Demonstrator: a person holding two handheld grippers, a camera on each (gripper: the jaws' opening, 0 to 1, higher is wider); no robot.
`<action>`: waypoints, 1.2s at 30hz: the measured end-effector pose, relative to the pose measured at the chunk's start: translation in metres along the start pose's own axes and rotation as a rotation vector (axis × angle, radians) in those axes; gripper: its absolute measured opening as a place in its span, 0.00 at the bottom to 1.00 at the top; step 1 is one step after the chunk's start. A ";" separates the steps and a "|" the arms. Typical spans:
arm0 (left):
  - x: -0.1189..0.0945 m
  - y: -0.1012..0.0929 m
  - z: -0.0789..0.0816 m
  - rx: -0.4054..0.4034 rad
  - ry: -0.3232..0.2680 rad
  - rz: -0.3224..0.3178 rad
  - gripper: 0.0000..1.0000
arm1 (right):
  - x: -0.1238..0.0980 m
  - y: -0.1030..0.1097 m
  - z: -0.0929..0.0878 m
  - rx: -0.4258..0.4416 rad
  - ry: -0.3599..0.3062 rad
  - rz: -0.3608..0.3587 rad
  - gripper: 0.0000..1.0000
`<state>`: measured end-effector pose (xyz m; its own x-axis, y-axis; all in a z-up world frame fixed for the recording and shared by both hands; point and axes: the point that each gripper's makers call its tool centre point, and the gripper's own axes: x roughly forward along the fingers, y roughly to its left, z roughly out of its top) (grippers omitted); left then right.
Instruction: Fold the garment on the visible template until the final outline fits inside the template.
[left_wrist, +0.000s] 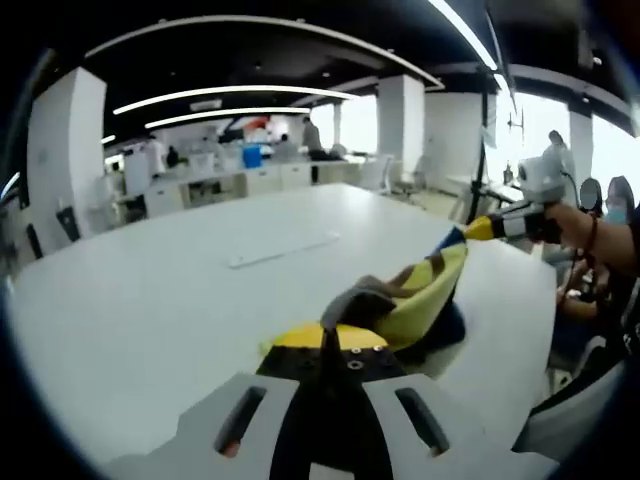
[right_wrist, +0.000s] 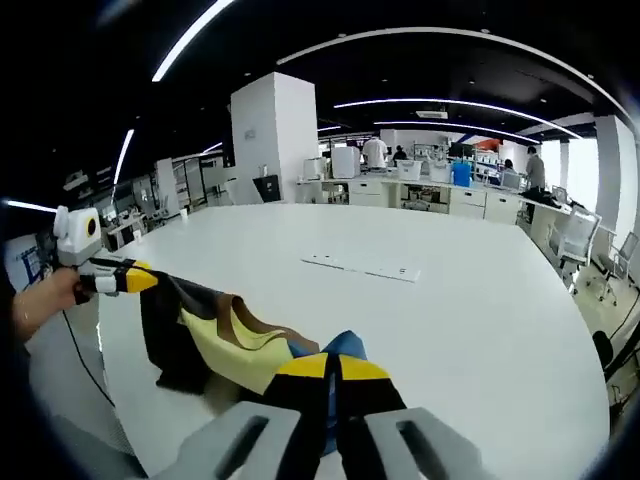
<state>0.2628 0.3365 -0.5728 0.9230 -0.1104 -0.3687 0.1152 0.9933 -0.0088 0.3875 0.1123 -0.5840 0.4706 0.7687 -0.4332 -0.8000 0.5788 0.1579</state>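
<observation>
A garment (left_wrist: 420, 295) in yellow, blue, black and brown patches hangs stretched between both grippers above a large white table (left_wrist: 180, 290). In the left gripper view my left gripper (left_wrist: 330, 345) is shut on one end of the cloth, and the right gripper (left_wrist: 480, 228) grips the far end at the right, held by a hand. In the right gripper view my right gripper (right_wrist: 332, 372) is shut on the garment (right_wrist: 235, 345), and the left gripper (right_wrist: 140, 282) pinches the other end at the left.
A flat white strip (left_wrist: 283, 250) lies on the table's middle, also the white strip (right_wrist: 362, 267) in the right gripper view. Desks, pillars and people stand in the office behind. A seated person (left_wrist: 600, 250) is at the table's right edge. Office chairs (right_wrist: 585, 245) line the far side.
</observation>
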 end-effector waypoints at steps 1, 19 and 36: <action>-0.001 0.003 0.002 0.001 -0.006 0.009 0.00 | -0.001 0.000 0.002 0.036 -0.005 0.003 0.00; 0.005 0.046 0.032 -0.001 -0.059 0.088 0.00 | 0.005 -0.006 0.030 0.032 0.006 0.014 0.00; 0.067 0.089 0.061 0.042 -0.059 0.105 0.00 | 0.059 -0.038 0.061 0.012 0.006 -0.026 0.00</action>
<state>0.3576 0.4156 -0.5418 0.9505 -0.0088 -0.3106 0.0309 0.9973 0.0662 0.4683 0.1521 -0.5615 0.4888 0.7519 -0.4424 -0.7832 0.6016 0.1572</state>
